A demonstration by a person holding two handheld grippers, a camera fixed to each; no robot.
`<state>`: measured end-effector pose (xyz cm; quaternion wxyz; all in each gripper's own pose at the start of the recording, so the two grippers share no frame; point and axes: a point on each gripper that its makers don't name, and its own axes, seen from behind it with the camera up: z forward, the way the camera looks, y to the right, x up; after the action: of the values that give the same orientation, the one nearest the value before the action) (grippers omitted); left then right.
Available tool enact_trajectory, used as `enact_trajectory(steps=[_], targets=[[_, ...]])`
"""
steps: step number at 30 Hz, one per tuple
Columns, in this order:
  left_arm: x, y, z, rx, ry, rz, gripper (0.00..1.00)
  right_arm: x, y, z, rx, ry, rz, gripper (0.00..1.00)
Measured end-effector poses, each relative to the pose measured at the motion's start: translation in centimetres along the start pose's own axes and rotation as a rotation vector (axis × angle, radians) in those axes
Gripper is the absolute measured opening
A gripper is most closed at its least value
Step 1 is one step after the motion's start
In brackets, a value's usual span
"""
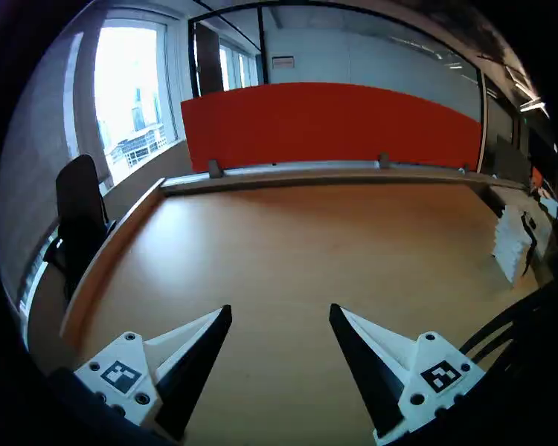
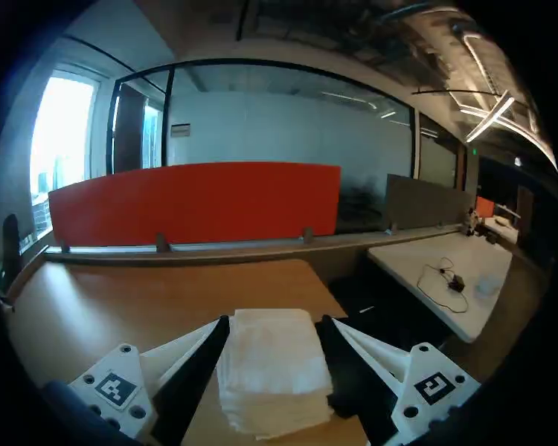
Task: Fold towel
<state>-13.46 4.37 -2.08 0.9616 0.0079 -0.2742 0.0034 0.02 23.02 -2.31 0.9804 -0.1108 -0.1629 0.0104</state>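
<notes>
A stack of folded white towels (image 2: 273, 364) lies on the wooden table (image 2: 130, 305) near its right edge. My right gripper (image 2: 271, 321) is open, with one finger on each side of the stack; I cannot tell whether the fingers touch it. In the left gripper view the same white stack (image 1: 512, 249) sits far off at the table's right edge. My left gripper (image 1: 280, 308) hovers open over bare wood (image 1: 301, 238) with nothing between its fingers.
An orange divider panel (image 1: 331, 123) runs along the table's back edge. A black chair (image 1: 78, 215) stands at the left by the window. To the right, across a gap, a white desk (image 2: 457, 286) carries a cable and small items.
</notes>
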Motion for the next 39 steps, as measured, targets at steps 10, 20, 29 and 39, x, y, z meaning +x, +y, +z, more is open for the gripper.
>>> enact_trajectory(steps=[10, 20, 29, 39], targets=[[5.5, -1.8, -0.9, 0.022, 0.183, -0.044, 0.98, 2.3, -2.5, -0.6, 0.037, 0.069, -0.013, 0.96], [9.4, -2.8, -1.9, 0.032, 0.309, -0.029, 0.98, 4.7, -4.8, -1.4, 0.059, 0.140, -0.026, 0.96], [10.2, -2.7, -1.8, 0.024, 0.340, -0.014, 0.97, 5.6, -8.8, -2.1, 0.107, 0.164, -0.011, 0.95], [11.0, -2.3, -2.0, -0.004, 0.373, -0.043, 0.98, 5.6, -16.3, -3.1, 0.181, 0.183, -0.039, 0.95]])
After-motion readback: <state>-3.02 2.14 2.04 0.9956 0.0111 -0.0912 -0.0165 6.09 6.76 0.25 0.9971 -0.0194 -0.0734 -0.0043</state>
